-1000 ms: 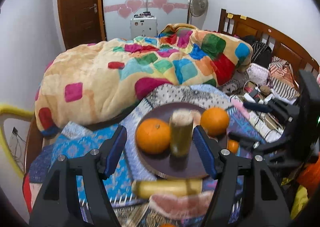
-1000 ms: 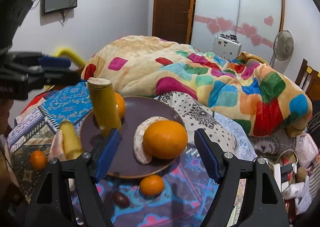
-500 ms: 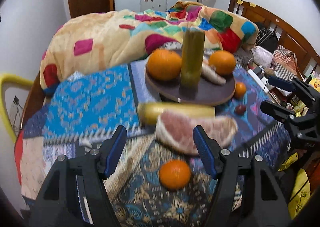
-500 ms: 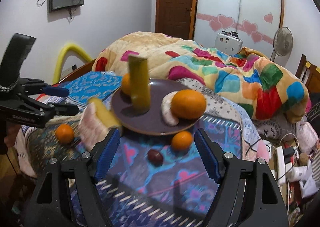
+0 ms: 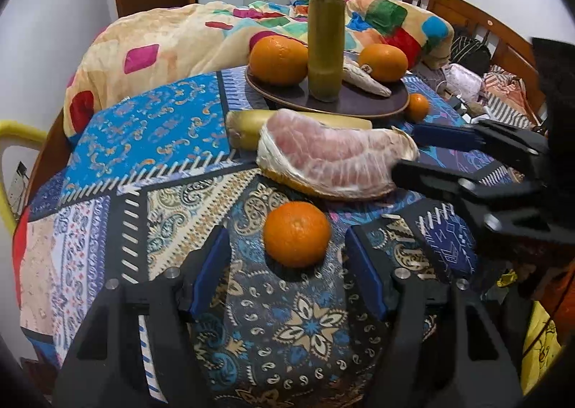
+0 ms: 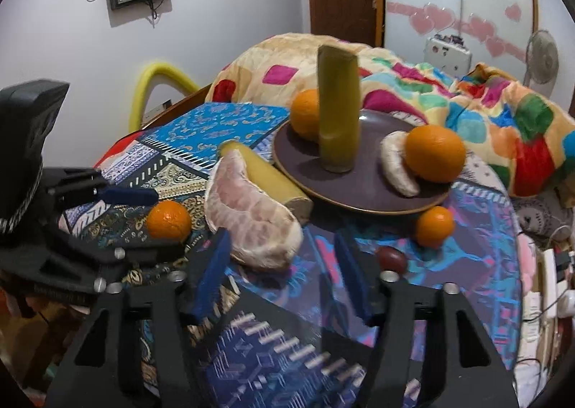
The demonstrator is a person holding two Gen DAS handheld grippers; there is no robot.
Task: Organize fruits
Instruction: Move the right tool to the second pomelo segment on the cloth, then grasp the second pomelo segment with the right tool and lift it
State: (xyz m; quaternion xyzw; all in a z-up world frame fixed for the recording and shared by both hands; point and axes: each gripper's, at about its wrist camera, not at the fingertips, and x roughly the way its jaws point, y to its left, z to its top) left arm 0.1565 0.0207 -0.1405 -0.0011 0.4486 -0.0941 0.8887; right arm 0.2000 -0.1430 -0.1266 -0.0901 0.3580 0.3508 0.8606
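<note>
A dark round plate (image 5: 359,104) (image 6: 359,189) holds two oranges (image 5: 278,59) (image 6: 435,153), an upright yellow-green stalk piece (image 5: 325,45) (image 6: 337,110) and a small peeled pomelo segment (image 6: 397,163). A large peeled pomelo segment (image 5: 334,160) (image 6: 251,214) and a second stalk piece (image 5: 248,124) (image 6: 266,178) lie in front of the plate. A small tangerine (image 5: 296,233) (image 6: 168,220) sits between the fingers of my open left gripper (image 5: 287,264). My right gripper (image 6: 282,278) is open and empty, just short of the large segment.
Another tangerine (image 6: 435,226) and a dark red fruit (image 6: 391,259) lie right of the plate on the patterned cloth (image 5: 143,142). A bed with a colourful blanket (image 5: 172,38) stands behind. A yellow chair frame (image 6: 158,84) is at the left.
Both grippers have pulled back from the plate and dropped lower. The left one now has the near tangerine between its fingers; the right one has moved toward the large pomelo segment.
</note>
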